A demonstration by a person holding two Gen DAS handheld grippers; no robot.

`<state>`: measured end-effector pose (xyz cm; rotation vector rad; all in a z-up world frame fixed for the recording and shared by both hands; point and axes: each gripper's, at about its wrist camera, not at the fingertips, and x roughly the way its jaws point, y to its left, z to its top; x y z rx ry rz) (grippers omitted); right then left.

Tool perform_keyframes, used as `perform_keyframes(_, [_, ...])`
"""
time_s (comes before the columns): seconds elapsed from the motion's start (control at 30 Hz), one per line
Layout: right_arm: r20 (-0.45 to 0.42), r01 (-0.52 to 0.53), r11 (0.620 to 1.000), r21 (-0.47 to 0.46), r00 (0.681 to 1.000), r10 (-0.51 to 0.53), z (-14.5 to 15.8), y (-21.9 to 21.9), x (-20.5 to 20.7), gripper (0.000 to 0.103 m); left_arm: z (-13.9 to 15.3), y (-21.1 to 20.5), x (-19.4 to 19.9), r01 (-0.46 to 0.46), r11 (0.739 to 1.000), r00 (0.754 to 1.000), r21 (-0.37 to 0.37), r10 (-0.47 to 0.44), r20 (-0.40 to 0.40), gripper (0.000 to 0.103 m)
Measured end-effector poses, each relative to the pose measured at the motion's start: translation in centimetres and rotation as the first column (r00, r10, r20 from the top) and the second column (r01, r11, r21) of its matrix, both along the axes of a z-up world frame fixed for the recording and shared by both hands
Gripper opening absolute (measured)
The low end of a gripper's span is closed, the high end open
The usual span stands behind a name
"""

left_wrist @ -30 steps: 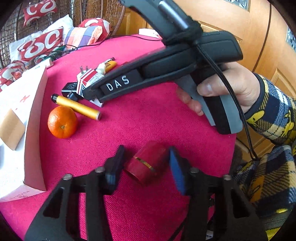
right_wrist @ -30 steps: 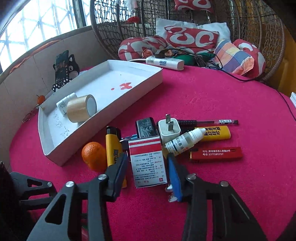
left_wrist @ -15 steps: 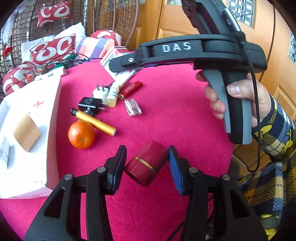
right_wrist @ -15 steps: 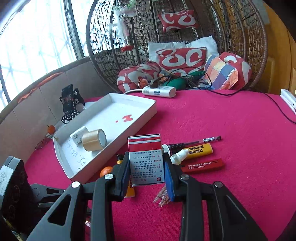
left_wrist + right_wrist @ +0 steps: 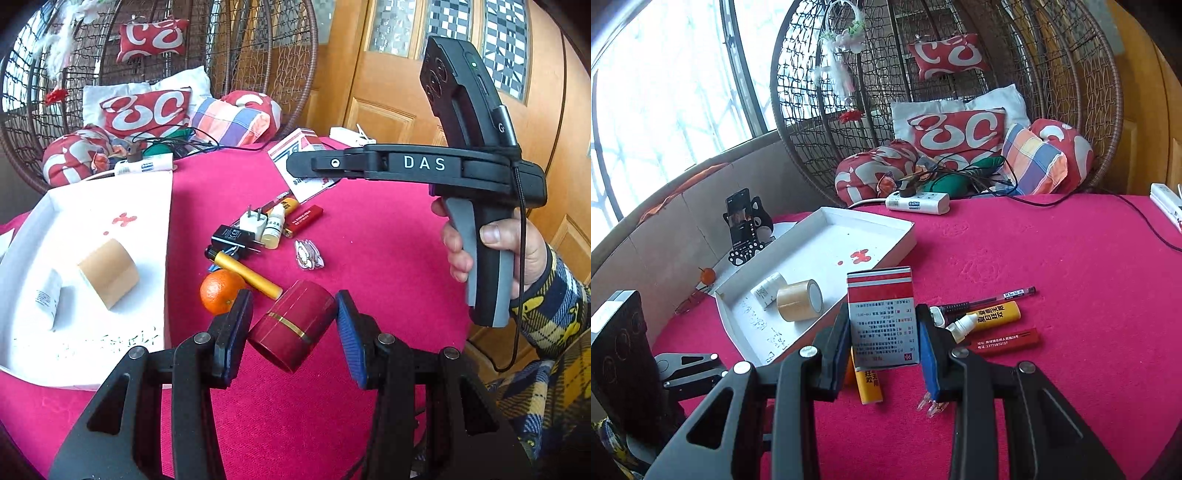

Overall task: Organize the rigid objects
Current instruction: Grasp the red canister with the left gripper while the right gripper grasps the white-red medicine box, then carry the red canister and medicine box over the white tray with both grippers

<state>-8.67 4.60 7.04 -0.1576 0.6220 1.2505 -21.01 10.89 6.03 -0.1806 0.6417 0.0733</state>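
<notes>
My left gripper (image 5: 293, 328) is shut on a dark red cylinder with a gold band (image 5: 293, 326), held above the pink tablecloth. My right gripper (image 5: 884, 343) is shut on a red-and-white medicine box (image 5: 882, 319), lifted clear of the table; the box also shows in the left wrist view (image 5: 299, 162). A white tray (image 5: 827, 254) on the left holds a roll of brown tape (image 5: 799, 304) and a small white bottle (image 5: 768, 293). The tray (image 5: 74, 354) also shows in the left wrist view.
On the cloth lie an orange (image 5: 219, 290), a gold lighter (image 5: 245, 273), a black charger (image 5: 231, 238), a white plug (image 5: 253, 223), a dropper bottle (image 5: 964, 325), a red lighter (image 5: 1004, 341), a pen (image 5: 990, 299) and clips (image 5: 308, 254). A wicker chair with cushions (image 5: 960, 129) stands behind.
My right gripper closed on the medicine box and raised it off the table. My left gripper kept hold of the red cylinder and lifted it.
</notes>
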Motion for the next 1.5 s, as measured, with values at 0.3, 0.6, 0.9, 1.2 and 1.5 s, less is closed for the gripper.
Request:
perform_keyframes(0.3, [-0.014, -0.006, 1.000, 0.000, 1.000, 0.006, -0.1, 0.0, 0.1, 0.033, 0.6, 1.5, -1.1, -0.059, 0.998, 0.998, -0.017, 0.060, 0.032, 0.045])
perform_keyframes(0.6, [-0.013, -0.011, 1.000, -0.002, 1.000, 0.011, 0.0, 0.1, -0.1, 0.033, 1.0, 2.9, -1.9, -0.122, 0.992, 0.991, -0.032, 0.124, 0.055, 0.045])
perform_keyframes(0.9, [-0.017, -0.011, 1.000, 0.000, 1.000, 0.011, 0.2, 0.3, -0.3, 0.033, 1.4, 4.7, -3.1, -0.193, 0.980, 0.977, -0.057, 0.197, 0.084, 0.045])
perform_keyframes(1.2, [-0.003, -0.023, 1.000, -0.005, 1.000, 0.023, 0.9, 1.2, -0.9, 0.033, 1.5, 6.8, -4.9, -0.267, 0.960, 0.955, -0.081, 0.274, 0.110, 0.045])
perform_keyframes(1.5, [0.018, -0.054, 0.998, -0.009, 0.998, 0.055, 1.9, 3.1, -1.6, 0.033, 1.9, 9.6, -6.4, -0.357, 0.929, 0.923, -0.093, 0.366, 0.114, 0.045])
